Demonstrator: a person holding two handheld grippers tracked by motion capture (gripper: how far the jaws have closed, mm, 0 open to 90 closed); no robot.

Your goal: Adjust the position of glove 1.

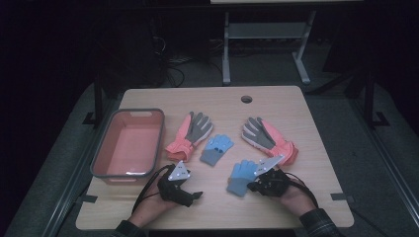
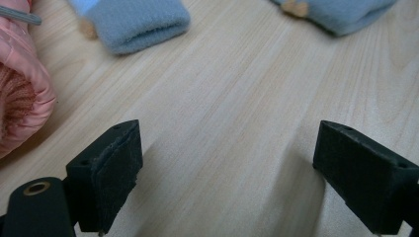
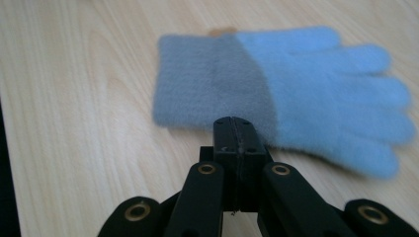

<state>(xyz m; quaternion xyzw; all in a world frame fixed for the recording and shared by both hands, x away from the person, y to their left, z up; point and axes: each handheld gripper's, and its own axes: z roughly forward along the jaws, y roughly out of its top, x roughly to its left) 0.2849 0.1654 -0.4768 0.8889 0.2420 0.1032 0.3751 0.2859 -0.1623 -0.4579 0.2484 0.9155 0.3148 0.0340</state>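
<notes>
Dim room, pale wooden table (image 1: 296, 197) lit from above; a grey-rimmed pink bin (image 1: 129, 143) sits at its left side. Two pink-and-grey ski gloves (image 1: 190, 134) and two blue knit gloves lie in a loose row across the middle.

Right gripper (image 3: 236, 129): jaws pressed flat together with nothing between them. It rests low at the near edge of the near blue glove (image 3: 281, 94), tips at the glove's side about where the grey-blue cuff meets the lighter palm. Contact with the knit is likely, but the blur at the edge leaves this uncertain.

From the high view, this glove (image 1: 241, 175) lies just left of and slightly beyond the right gripper (image 1: 258, 185), long axis running from the cuff near the person to fingers pointing away and a little right. The gripper meets it from the side, across that axis, not end-on.

Left gripper (image 2: 225, 173): jaws spread wide over bare wood, holding nothing, near the cuff of the other blue glove (image 2: 143, 22).

Judgement: the right hand is clearly the nearer to the near blue glove; jaws must part before any pinch.
</notes>
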